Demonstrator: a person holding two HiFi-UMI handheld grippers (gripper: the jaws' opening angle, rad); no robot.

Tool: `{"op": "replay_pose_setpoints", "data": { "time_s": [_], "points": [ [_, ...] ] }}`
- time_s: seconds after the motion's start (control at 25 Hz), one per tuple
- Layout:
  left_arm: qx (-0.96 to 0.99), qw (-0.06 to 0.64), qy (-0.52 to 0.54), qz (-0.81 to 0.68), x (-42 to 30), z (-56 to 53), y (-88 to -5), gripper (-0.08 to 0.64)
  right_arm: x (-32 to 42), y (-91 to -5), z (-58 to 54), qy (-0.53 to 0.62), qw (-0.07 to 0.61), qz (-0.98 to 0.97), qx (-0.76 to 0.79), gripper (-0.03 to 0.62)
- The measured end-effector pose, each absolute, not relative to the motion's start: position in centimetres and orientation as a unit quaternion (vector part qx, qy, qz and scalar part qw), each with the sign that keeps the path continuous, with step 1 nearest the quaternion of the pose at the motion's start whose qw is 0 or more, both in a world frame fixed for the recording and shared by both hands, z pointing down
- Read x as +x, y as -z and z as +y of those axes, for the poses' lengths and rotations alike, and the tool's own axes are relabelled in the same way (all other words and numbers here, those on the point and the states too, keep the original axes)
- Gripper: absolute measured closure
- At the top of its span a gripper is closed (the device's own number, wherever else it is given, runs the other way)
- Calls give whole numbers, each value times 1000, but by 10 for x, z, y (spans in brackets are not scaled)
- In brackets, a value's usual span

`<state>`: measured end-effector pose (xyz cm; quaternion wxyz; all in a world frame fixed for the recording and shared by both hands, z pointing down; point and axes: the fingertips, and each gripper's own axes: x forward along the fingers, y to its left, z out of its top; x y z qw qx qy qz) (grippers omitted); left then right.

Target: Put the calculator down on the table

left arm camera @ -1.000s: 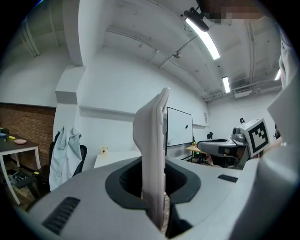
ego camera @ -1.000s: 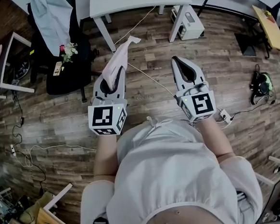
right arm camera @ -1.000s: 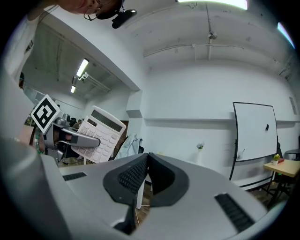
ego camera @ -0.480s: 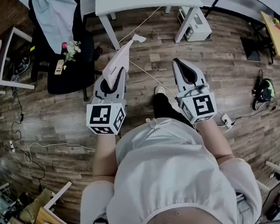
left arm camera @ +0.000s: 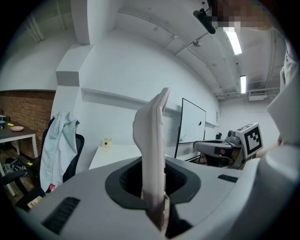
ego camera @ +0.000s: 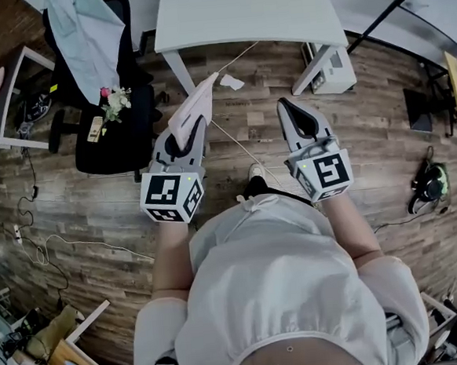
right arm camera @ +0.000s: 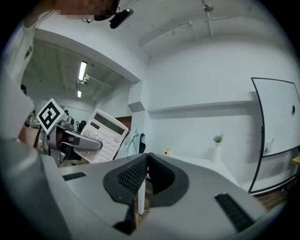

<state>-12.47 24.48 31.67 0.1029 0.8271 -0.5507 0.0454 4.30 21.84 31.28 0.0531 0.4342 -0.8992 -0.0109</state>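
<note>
- At the far left, a black office chair (ego camera: pixel 107 140) stands on the wooden floor with a pale garment (ego camera: pixel 83 32) draped over its back.
- The left gripper (ego camera: pixel 191 129) has its jaws drawn narrow and clamped on the key end of the calculator (ego camera: pixel 196 103). The calculator juts out beyond the jaws, in the air above the floor and not yet over the white table (ego camera: pixel 246 11).
- The right gripper (ego camera: pixel 285 106) has its jaws pressed together with nothing between them.
- The calculator looks like a light, stiff plastic slab with smooth and probably slippery faces. A grip across its thin body suits it, though the long free end could pivot as it is laid flat.
- The left gripper view shows the calculator only edge-on. The right gripper view alone shows its keys and display. Only the head view shows the gap left to the table.
</note>
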Motion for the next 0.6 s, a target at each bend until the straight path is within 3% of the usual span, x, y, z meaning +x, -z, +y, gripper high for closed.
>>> {"op": "replay_pose_setpoints", "data": {
  "time_s": [0.6],
  "points": [
    [824,137,-66,-546,-65,32,-341,479,100,-338,7,-12,75,-898,433,586]
  ]
}}
